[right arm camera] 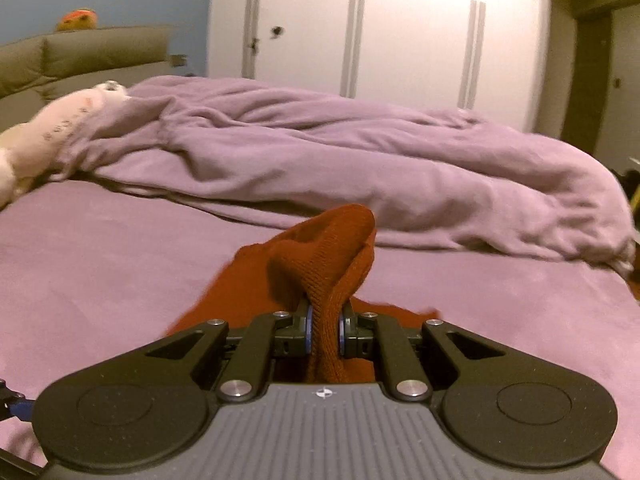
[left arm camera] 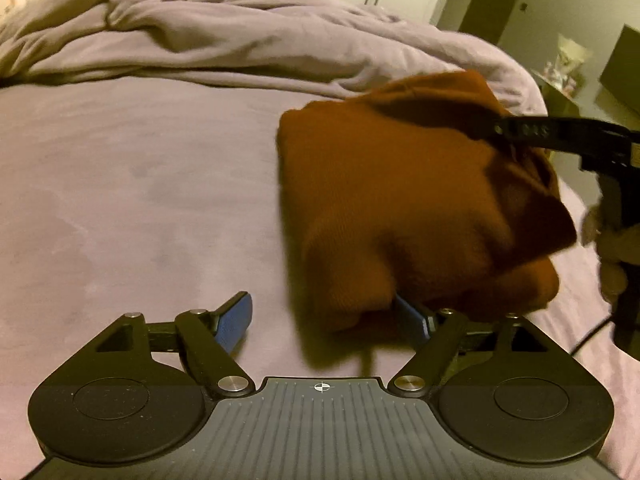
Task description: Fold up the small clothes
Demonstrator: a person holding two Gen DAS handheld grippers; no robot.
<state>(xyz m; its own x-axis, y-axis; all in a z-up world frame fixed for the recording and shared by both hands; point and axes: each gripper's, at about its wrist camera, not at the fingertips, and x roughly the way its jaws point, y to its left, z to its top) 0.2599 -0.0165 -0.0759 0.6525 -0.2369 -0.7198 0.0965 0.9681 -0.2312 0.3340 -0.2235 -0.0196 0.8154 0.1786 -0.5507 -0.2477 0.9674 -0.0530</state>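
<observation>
Lilac bedding fills both views: a flat sheet [right arm camera: 120, 264] in front, a rumpled duvet [right arm camera: 320, 160] heaped behind it, and white wardrobe doors [right arm camera: 400, 40] beyond the bed.

The rust-brown knit garment [left arm camera: 400, 208] is off the sheet for most of its bulk. The right gripper [right arm camera: 325, 330] has its fingers pressed together on a bunched fold of the knit, which rises in a peak above the pads, while a loose tail of the cloth trails on the sheet below. In the left wrist view the same garment hangs as a roughly squared bundle, with the right gripper reaching in from the right edge. The left gripper [left arm camera: 324, 320] has its fingers spread wide and holds nothing; one blue pad [left arm camera: 236, 320] is clear of the cloth, and the other is partly behind the bundle's lower edge.

The fold looks partly made at best: the garment seems doubled over, but it is not yet laid flat or squared on the bed. Motion blur smears the cloth's edges, so its type and the number of layers are unclear. Whether the hidden left pad touches the knit cannot be told.
</observation>
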